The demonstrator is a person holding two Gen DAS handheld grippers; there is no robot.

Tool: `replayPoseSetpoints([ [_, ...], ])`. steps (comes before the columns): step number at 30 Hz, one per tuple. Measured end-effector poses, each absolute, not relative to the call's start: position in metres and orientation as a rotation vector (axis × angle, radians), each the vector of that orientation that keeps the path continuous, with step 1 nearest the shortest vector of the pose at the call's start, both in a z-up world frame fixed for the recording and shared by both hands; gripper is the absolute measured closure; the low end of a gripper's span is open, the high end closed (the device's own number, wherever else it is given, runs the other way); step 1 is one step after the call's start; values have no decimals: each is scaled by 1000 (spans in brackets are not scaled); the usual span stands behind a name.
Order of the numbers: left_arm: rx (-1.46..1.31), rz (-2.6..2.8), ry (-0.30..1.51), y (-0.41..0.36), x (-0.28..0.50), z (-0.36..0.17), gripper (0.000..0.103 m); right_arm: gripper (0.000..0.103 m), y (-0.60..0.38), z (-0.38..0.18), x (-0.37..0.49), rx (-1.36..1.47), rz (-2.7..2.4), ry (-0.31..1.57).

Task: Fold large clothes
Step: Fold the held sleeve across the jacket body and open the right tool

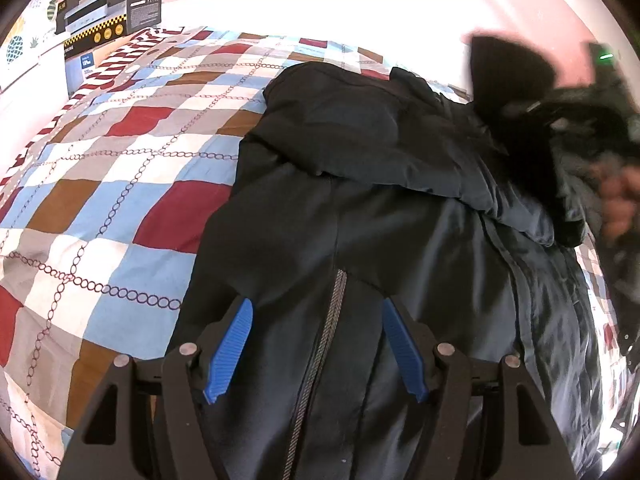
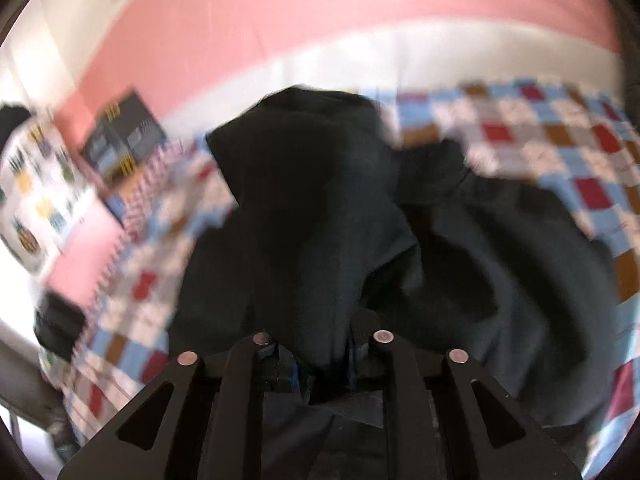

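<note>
On checked bedspread (image 1: 100, 208), dark jacket (image 1: 360, 240), left fingers (image 1: 317, 304) spread, right fingers (image 2: 322, 354) clamping jacket fabric, box (image 1: 112, 4) print unreadable.

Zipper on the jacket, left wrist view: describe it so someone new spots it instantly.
Start at the checked bedspread that fills the left of the view, then move right to the big dark jacket lying on it. The zipper is a thin grey toothed line running down the jacket's near end, between the open left tool's two blue fingers. It is the only pale strip on the dark cloth.
</note>
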State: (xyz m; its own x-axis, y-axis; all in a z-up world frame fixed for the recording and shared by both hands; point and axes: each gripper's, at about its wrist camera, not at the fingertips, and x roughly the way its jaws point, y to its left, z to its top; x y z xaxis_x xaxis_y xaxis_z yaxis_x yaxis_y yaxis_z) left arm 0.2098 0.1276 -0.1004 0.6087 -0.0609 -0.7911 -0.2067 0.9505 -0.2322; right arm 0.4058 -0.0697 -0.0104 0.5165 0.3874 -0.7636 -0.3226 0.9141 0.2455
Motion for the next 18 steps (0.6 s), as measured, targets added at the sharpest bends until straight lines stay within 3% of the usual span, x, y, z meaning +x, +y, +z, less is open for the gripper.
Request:
replayPoseSetpoints([
  [4, -334, 79, 911, 128, 209, -100, 34, 56, -70, -49, 409, 87, 447, 1064],
  [7, -347, 73, 911, 129, 209, -98, 34, 37, -73, -45, 396, 144, 535, 1053],
  [11, -371, 42, 888, 128, 212, -82, 34, 37, -96, -18, 366, 271, 705, 978],
  [16, -339, -20, 814, 113, 238, -47, 34, 38, -172, -2, 355, 305, 533, 863],
  [17, -327, -34, 799, 107, 247, -39, 34, 41, -191, -2, 356, 317, 481, 848],
  [18, -316, -48, 782, 101, 257, -32, 34, 51, -211, -3, 357, 320, 414, 836],
])
